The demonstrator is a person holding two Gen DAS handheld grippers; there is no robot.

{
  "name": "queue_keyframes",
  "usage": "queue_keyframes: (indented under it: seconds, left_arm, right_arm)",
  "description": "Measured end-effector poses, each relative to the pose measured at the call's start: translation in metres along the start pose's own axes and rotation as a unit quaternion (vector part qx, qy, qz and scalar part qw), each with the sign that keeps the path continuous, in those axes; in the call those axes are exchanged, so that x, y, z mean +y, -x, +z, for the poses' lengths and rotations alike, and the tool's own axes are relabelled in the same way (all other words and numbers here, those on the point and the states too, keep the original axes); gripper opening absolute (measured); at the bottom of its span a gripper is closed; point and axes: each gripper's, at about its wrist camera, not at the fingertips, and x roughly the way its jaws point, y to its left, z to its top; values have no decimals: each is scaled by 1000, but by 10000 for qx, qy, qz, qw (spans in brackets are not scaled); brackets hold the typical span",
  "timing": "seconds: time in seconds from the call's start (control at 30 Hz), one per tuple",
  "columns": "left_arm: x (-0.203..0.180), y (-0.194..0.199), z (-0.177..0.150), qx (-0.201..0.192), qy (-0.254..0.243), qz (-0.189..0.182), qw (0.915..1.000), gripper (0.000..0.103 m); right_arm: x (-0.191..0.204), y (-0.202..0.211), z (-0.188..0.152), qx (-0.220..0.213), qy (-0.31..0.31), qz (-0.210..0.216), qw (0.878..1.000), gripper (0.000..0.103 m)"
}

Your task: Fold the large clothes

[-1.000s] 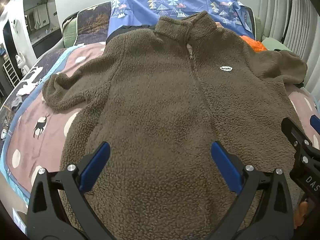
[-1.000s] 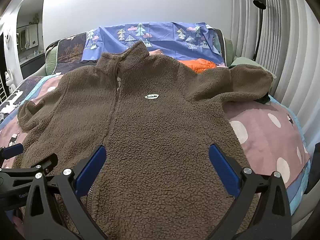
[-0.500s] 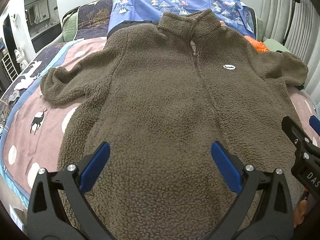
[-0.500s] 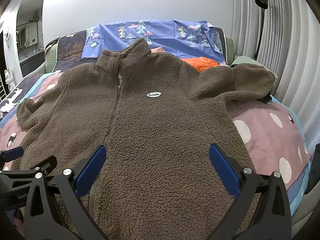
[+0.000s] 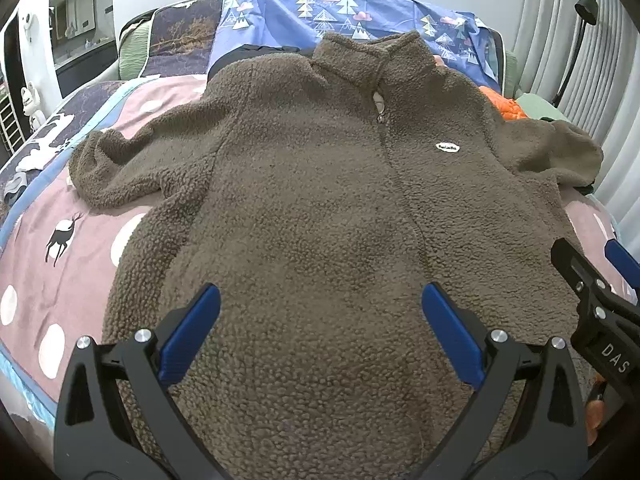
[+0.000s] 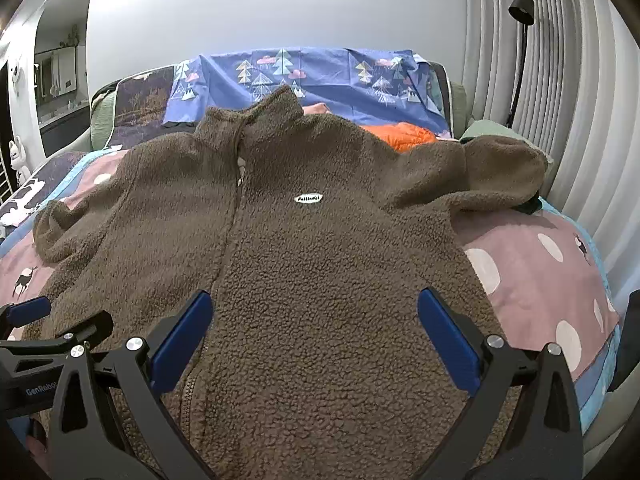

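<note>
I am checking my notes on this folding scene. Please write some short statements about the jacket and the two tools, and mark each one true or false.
1. The jacket lies spread front-up on the bed. True.
2. The left tool is shut on the hem. False: its jaws stand wide open, holding nothing.
3. A white label sits on the chest. True.
4. The right tool grips a sleeve. False: it is open, above the lower body of the jacket.
5. An orange item lies behind the jacket's shoulder. True.
6. The jacket is already folded in half. False: the body and both sleeves lie spread out.
</note>
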Motion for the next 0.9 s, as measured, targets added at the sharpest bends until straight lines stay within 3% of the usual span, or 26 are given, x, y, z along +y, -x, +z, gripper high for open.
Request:
queue_keyframes:
  seconds: [0.2,0.47,0.63,0.9]
  left_arm:
    - [-1,-3,-1,22,-26,81,10000,101]
    - [-4,-8,-5,51,-104,68,9999,101]
    - [-2,-9,-4,43,-100,79,9999,101]
    - [20,-8,1,-47,140,148,9998,101]
  right_arm:
    - [-5,-14,-4,378,-180,-107,9991,102]
    - [-6,-18,-4,335,-166,-234,9990,102]
    - [-2,-22,-2,505,-264,281,9980,102]
    - [27,-24,6,438,158,373,9982,102]
